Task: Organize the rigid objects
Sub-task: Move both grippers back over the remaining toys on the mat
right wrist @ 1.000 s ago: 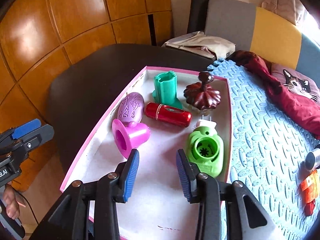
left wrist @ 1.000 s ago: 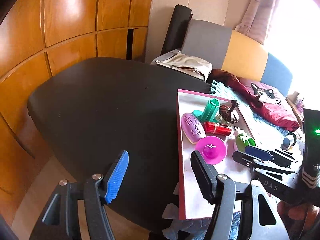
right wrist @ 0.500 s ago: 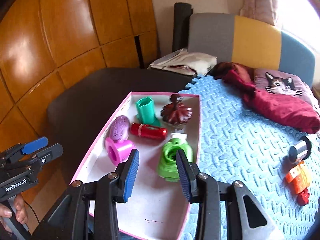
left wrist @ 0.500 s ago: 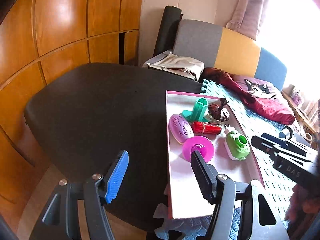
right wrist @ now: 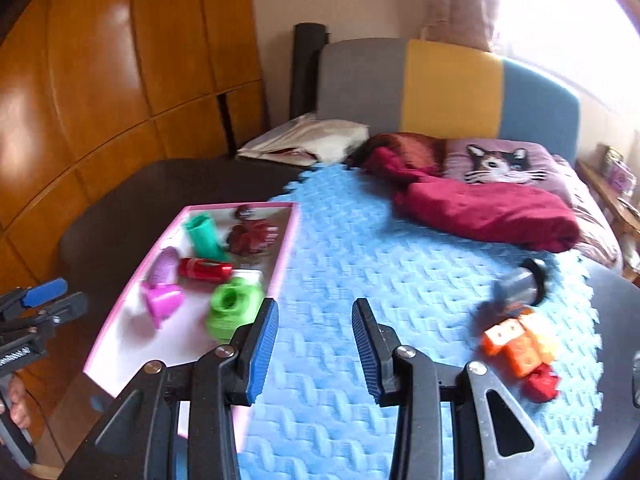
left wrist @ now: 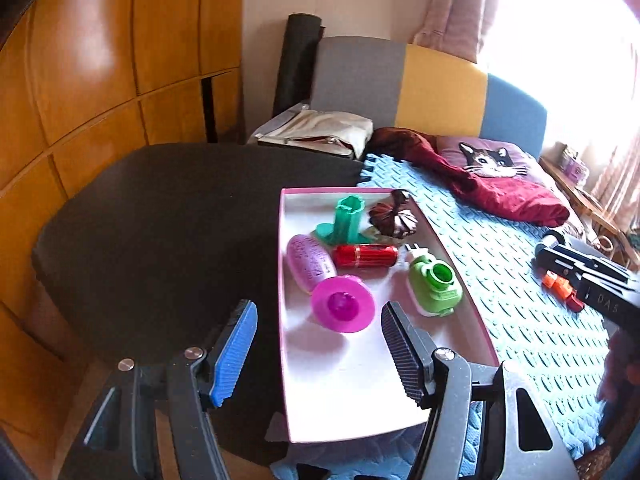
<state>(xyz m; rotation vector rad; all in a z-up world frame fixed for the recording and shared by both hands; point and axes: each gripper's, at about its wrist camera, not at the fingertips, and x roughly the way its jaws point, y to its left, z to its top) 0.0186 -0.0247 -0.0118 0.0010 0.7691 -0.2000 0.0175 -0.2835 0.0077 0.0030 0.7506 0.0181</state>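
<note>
Pink-rimmed and white inside, the shallow cardboard tray [left wrist: 285,320] sits on the dark bench [left wrist: 160,220], its right edge against the blue foam mat [right wrist: 380,264]. Six things lie in it. At the tray's 12 o'clock end stand a teal plastic holder [left wrist: 347,220] and, just right of it, a dark red flower-shaped ornament [left wrist: 394,218]. Toward the middle a shiny red cylinder [left wrist: 366,256] lies on its side. At 9 o'clock a lilac oval case [left wrist: 310,262] carries raised markings too small for me to read. A magenta funnel-shaped cup [left wrist: 343,309] rests nearest me, touching the lilac case, and a green plastic plug-in device [left wrist: 434,284] lies at 3 o'clock by the right rim.

My left fingers [left wrist: 316,354] stand spread with nothing between them, hanging over the tray's near end. My right fingers [right wrist: 314,346] are also apart and empty, over bare mat just right of the tray.

On the mat at 3 o'clock from my right fingers lie an orange and red block toy [right wrist: 520,350] and, just beyond it, a silver cylinder with a black ring [right wrist: 520,286], both blurred.

The body of my right tool shows the letters "DAS" in the left view. On my left tool, seen from the right, there is white lettering ending in "Robot.AI"; its start is cut off.
</note>
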